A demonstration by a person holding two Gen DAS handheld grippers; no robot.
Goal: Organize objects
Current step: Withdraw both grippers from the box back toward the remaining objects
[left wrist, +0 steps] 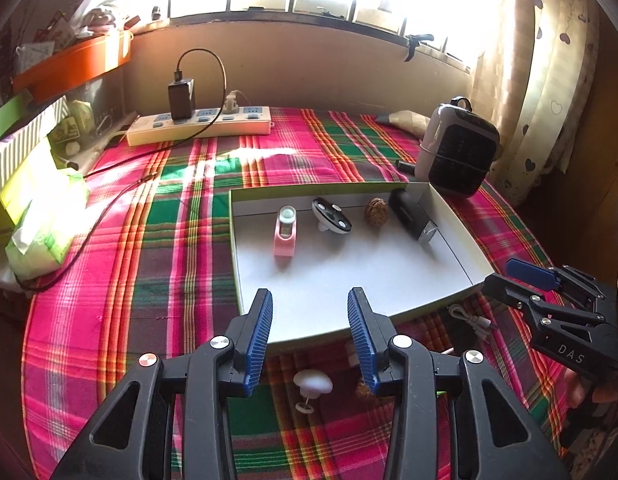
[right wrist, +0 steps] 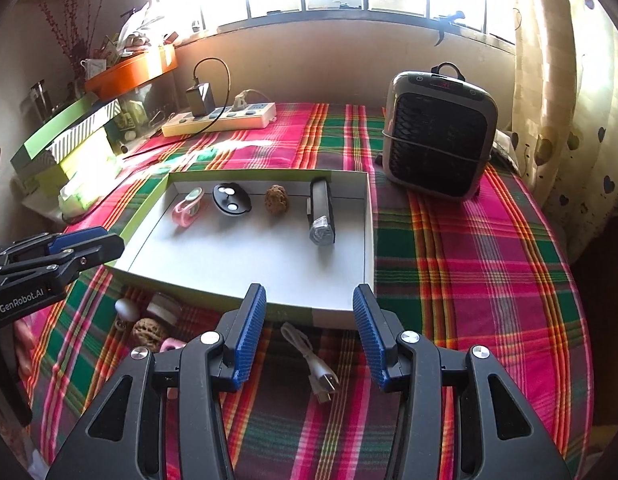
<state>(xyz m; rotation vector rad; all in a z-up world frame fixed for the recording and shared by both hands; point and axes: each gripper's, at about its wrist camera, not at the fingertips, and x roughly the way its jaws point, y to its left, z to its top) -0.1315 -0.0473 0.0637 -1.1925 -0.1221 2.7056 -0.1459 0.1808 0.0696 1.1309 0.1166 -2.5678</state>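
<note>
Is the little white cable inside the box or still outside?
Outside. The white cable lies on the plaid cloth in front of the box.

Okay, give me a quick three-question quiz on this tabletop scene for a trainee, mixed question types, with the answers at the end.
1. True or false: both the left gripper and the right gripper are empty.
2. Which thing lies outside the box? A) the pink clip B) the white cable C) the black torch
3. How many things lie inside the box?

Key
1. True: both are open with nothing between the fingers.
2. B: it lies on the plaid cloth in front of the box.
3. Four: pink clip, round black disc, walnut, black torch.
</note>
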